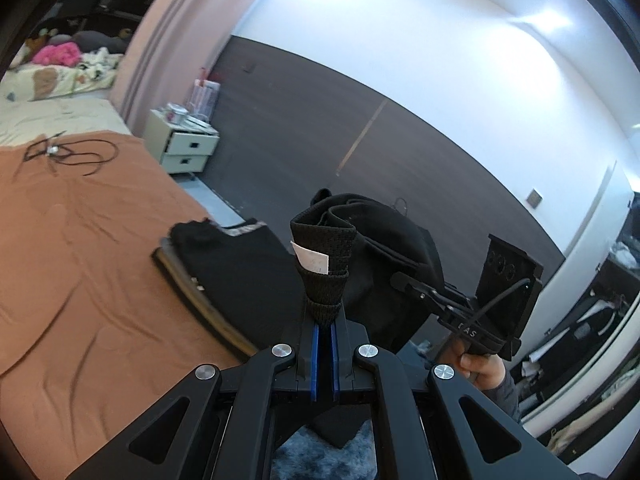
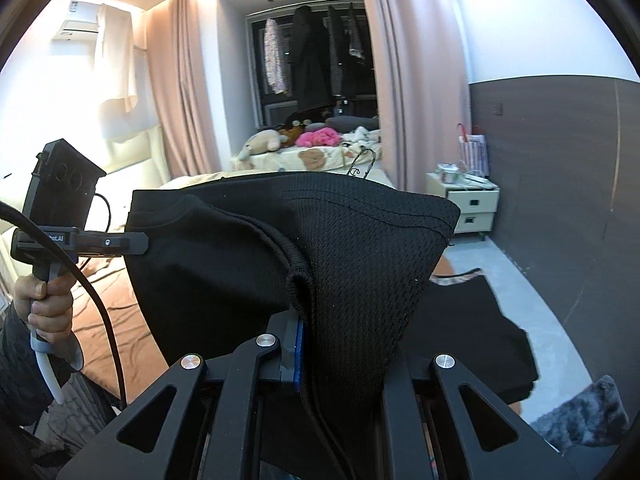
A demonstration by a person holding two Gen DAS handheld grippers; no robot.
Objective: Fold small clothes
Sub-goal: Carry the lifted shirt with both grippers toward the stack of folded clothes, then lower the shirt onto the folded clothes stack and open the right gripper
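A small black knit garment (image 2: pixel 320 264) hangs in the air at the centre of both views, stretched between two sets of tongs above a bed. In the left wrist view a white label (image 1: pixel 311 258) shows on its bunched edge.

Below it, centre left in the left wrist view, a folded black garment (image 1: pixel 240 268) lies on a flat board (image 1: pixel 200 296) on the bed's orange sheet (image 1: pixel 80 240). A tangled black cable (image 1: pixel 68 152) lies on the sheet at the upper left. Beyond the bed's edge is grey floor, with a cream nightstand (image 1: pixel 186 146) against the dark wall. Soft toys (image 2: pixel 264 142) crowd the far end by the window.

The left tongs (image 1: pixel 325 316) are clenched on the garment's ribbed edge. The right tongs (image 2: pixel 302 344) are clamped on the opposite edge, with fabric draped over them. A hand (image 2: pixel 46 300) grips the left tool's handle at the lower left of the right wrist view.
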